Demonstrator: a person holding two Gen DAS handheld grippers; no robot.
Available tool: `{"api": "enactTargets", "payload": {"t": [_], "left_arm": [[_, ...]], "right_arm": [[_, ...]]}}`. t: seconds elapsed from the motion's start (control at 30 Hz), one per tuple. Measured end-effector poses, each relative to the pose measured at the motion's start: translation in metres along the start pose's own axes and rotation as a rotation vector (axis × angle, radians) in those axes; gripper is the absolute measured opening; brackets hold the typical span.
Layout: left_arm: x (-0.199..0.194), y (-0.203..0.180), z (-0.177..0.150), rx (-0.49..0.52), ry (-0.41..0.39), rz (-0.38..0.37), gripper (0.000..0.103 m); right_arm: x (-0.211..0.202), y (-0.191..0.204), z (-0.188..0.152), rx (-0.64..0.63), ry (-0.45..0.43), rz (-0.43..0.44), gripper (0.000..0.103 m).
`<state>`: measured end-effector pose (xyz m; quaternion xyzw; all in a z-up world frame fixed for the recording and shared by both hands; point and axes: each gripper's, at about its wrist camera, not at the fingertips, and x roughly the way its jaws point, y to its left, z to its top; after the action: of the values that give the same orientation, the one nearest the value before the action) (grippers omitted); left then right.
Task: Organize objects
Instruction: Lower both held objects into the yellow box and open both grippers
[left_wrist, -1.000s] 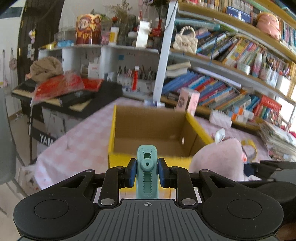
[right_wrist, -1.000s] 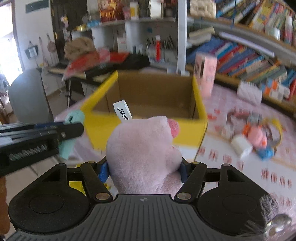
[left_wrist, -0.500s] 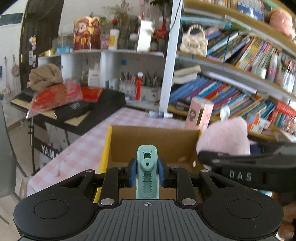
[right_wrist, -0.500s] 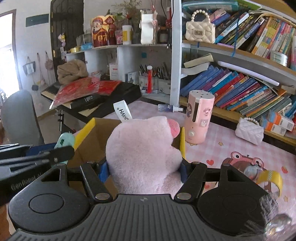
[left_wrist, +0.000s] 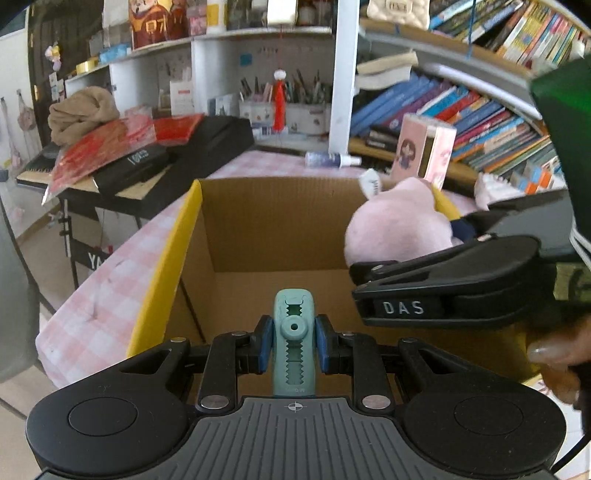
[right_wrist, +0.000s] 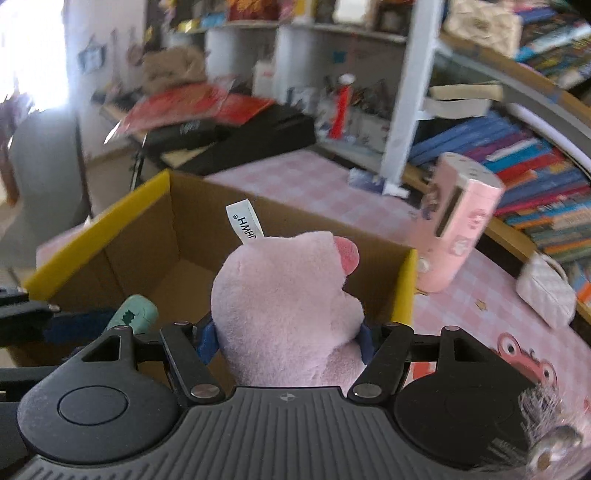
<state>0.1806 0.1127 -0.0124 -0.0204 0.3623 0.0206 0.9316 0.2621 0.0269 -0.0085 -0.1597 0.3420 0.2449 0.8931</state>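
Observation:
My left gripper is shut on a teal toothed clip, held over the near part of an open cardboard box with yellow flaps. My right gripper is shut on a pink plush pig with a white tag, held above the same box. In the left wrist view the pig hangs over the box's right side with the right gripper's black body below it. In the right wrist view the teal clip shows at the lower left. The box floor looks bare.
The box sits on a pink checked tablecloth. A pink cylinder-shaped box and a white quilted purse stand right of it. Bookshelves run behind, and a black keyboard case with red bags lies left. A hand shows at right.
Both grippers have moved forward over the box, so its inside now lies under them. The pig and the clip came along, still held.

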Motion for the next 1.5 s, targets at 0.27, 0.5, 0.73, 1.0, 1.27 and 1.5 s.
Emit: {"api": "enactTargets", "payload": {"t": [0.27,0.5,0.73,1.0,1.27,1.5], "left_arm": [[0.013,-0.002,-0.003,-0.009,0.054,0.032,0.023],[0.016,-0.001,-0.004,-0.015,0.077,0.056,0.023],[0.012,-0.002,-0.005,-0.027,0.069,0.07,0.024],[-0.006,-0.004,-0.002,-0.041,-0.006,0.093,0.045],[-0.036,-0.006,0.0,-0.046,-0.119,0.119,0.07],[-0.057,-0.004,-0.004,-0.05,-0.172,0.114,0.075]], "right_arm": [[0.023,0.002,0.008,-0.062,0.085,0.073,0.067],[0.033,0.008,0.011,-0.143,0.148,0.133,0.067],[0.032,0.006,0.011,-0.126,0.148,0.147,0.069],[0.011,-0.006,0.009,-0.055,0.007,0.141,0.084],[-0.024,-0.024,0.008,0.06,-0.142,0.098,0.085],[-0.066,-0.038,-0.001,0.173,-0.222,0.024,0.086]]}}
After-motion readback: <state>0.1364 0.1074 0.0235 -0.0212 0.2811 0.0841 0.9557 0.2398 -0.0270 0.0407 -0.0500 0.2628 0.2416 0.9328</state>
